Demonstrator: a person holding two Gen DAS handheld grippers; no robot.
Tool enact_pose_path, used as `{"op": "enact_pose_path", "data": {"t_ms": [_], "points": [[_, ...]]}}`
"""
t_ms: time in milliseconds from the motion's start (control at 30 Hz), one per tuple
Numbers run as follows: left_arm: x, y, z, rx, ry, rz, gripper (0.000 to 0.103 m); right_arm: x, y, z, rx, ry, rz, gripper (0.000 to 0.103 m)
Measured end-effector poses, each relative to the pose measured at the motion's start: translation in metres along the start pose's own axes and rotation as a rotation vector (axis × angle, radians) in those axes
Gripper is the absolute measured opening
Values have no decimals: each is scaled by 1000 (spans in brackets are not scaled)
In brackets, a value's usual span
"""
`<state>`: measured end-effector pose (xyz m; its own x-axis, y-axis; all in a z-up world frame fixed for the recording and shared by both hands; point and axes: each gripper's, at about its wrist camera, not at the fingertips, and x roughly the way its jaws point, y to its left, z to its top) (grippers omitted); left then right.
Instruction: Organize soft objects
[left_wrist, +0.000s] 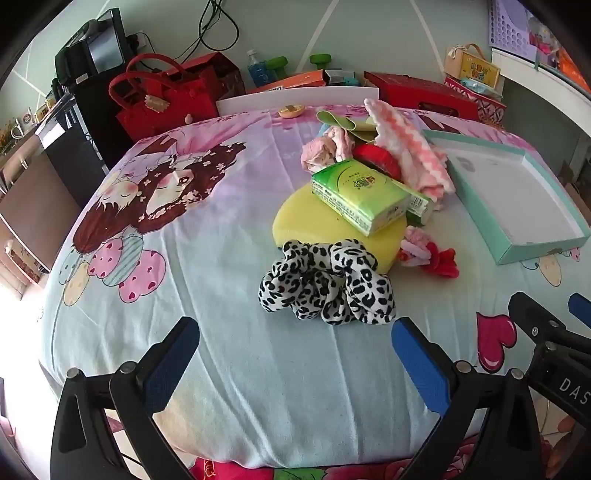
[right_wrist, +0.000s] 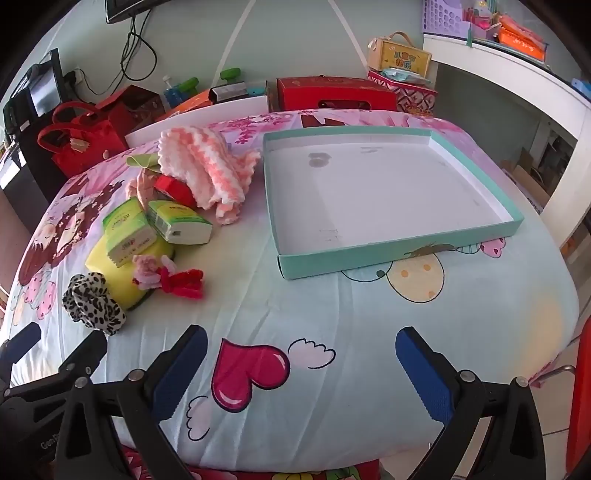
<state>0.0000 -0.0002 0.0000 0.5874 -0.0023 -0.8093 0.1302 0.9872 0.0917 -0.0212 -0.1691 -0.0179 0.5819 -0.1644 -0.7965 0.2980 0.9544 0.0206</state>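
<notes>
Hovered wide open and empty, left gripper (left_wrist: 295, 354) best lowered squarely astride black-and-white leopard-print fabric scrunchie (left_wrist: 327, 282) before closing gently.

Bare sheet (right_wrist: 295, 302) between soft pile (right_wrist: 162, 221) and tray (right_wrist: 402, 254).

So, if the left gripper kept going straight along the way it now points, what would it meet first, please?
Most likely the leopard-print scrunchie, lying just ahead of the open left gripper on the bedsheet; depth is uncertain, so it might touch the sheet first.
</notes>
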Motion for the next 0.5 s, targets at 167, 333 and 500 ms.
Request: {"op": "enact_pose_path", "data": {"t_ms": [167,333,500], "points": [[3,3,-1,-9,-2,-13,103,2,0,0,2,-1,0,103],[8,8,-1,-22,9,-13,103,10,-5,-3,8,1,-5,103],[13,8,-1,-28,22,-8,103,5,-2,-2,12,13,-25,103]]}}
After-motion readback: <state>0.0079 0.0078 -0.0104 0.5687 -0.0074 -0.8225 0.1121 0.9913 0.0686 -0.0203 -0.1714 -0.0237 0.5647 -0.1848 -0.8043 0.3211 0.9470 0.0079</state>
